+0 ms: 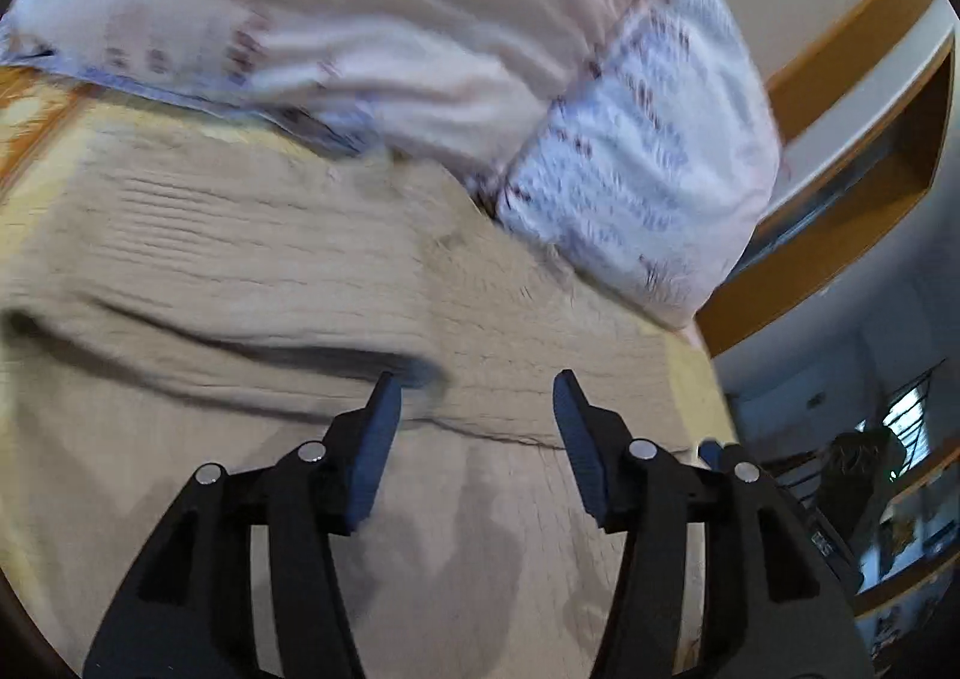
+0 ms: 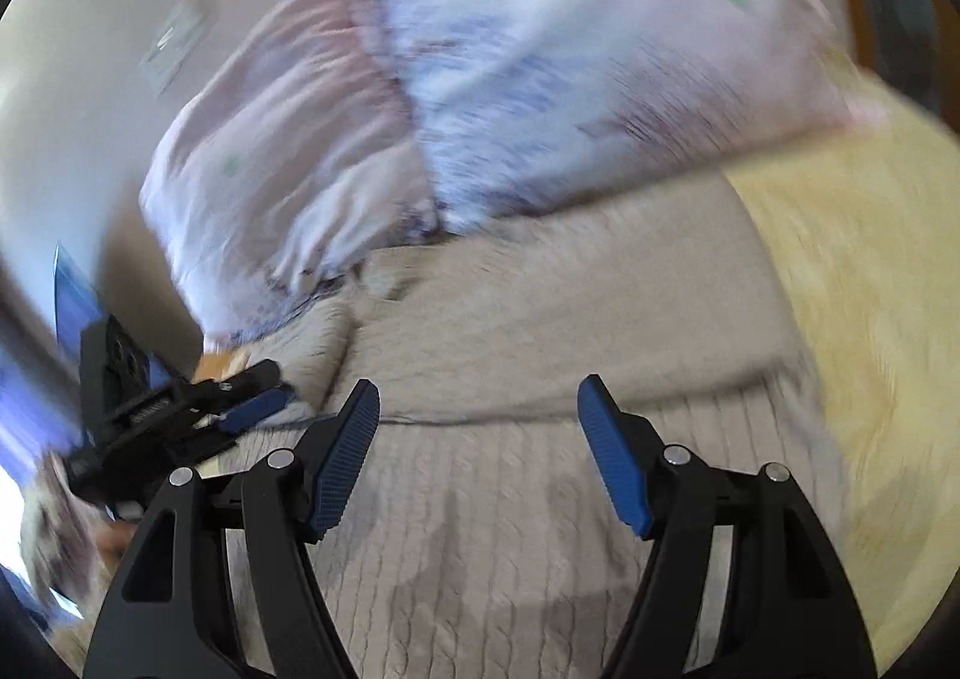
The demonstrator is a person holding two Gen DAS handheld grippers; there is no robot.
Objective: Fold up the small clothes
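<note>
A beige knitted garment (image 1: 336, 283) lies spread on the bed, with a fold line across it just beyond the fingertips; it also fills the middle of the right wrist view (image 2: 540, 319). My left gripper (image 1: 477, 388) is open and empty, just above the knit. My right gripper (image 2: 480, 397) is open and empty, over the same garment. The left gripper (image 2: 252, 397) also shows at the left of the right wrist view, low beside the garment's left edge. Both views are blurred.
Two pale patterned pillows (image 1: 648, 168) (image 2: 540, 66) lie at the garment's far edge. A yellow bedsheet (image 2: 858, 319) shows to the right. A wooden bed frame (image 1: 840, 235) and a room beyond are at the right of the left wrist view.
</note>
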